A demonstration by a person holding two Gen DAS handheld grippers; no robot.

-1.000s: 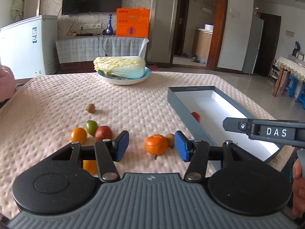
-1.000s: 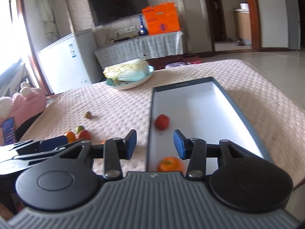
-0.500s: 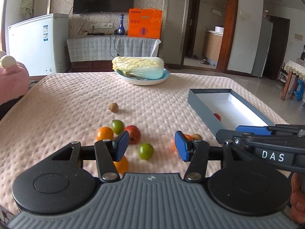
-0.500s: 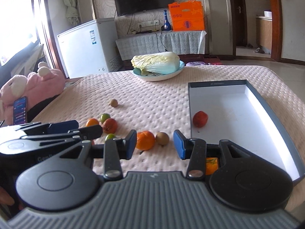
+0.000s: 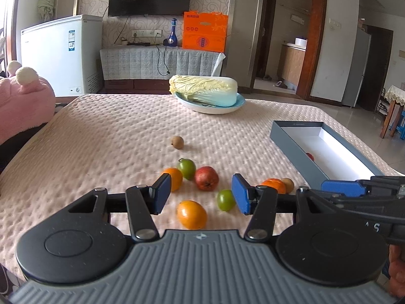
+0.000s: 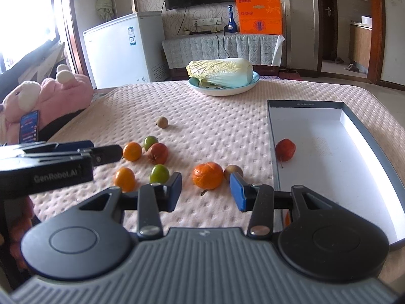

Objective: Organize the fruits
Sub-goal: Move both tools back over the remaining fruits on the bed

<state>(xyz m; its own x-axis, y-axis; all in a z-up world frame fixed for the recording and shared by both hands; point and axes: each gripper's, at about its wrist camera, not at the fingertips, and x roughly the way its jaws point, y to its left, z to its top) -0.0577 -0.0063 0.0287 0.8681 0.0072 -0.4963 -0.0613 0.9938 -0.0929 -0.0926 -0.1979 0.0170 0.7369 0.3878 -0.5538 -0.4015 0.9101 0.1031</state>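
Note:
Several loose fruits lie on the pink quilted table (image 5: 114, 131). Among them are a red apple (image 5: 206, 178), an orange fruit (image 5: 191, 214), a small green one (image 5: 225, 199) and a mandarin (image 6: 207, 174) beside a brown fruit (image 6: 233, 171). My left gripper (image 5: 200, 195) hovers open just short of this cluster, with nothing between its pads. Facing the mandarin, my right gripper (image 6: 206, 192) is open and empty too. To the right lies a grey box (image 6: 272, 152) holding a small red fruit (image 6: 285, 149). An orange fruit (image 6: 287, 219) in the box is mostly hidden behind my right finger.
A plate (image 5: 215, 110) with a Chinese cabbage (image 5: 205, 90) stands at the far side. One brown fruit (image 5: 177, 142) lies alone mid-table. A pink plush toy (image 6: 48, 96) and a phone (image 6: 29, 126) are at the left edge. A white freezer (image 5: 60, 53) stands beyond.
Both grippers have swung left across the table. My right gripper has come from over the box to the cloth in front of the mandarin. Neither gripper's jaws have changed.

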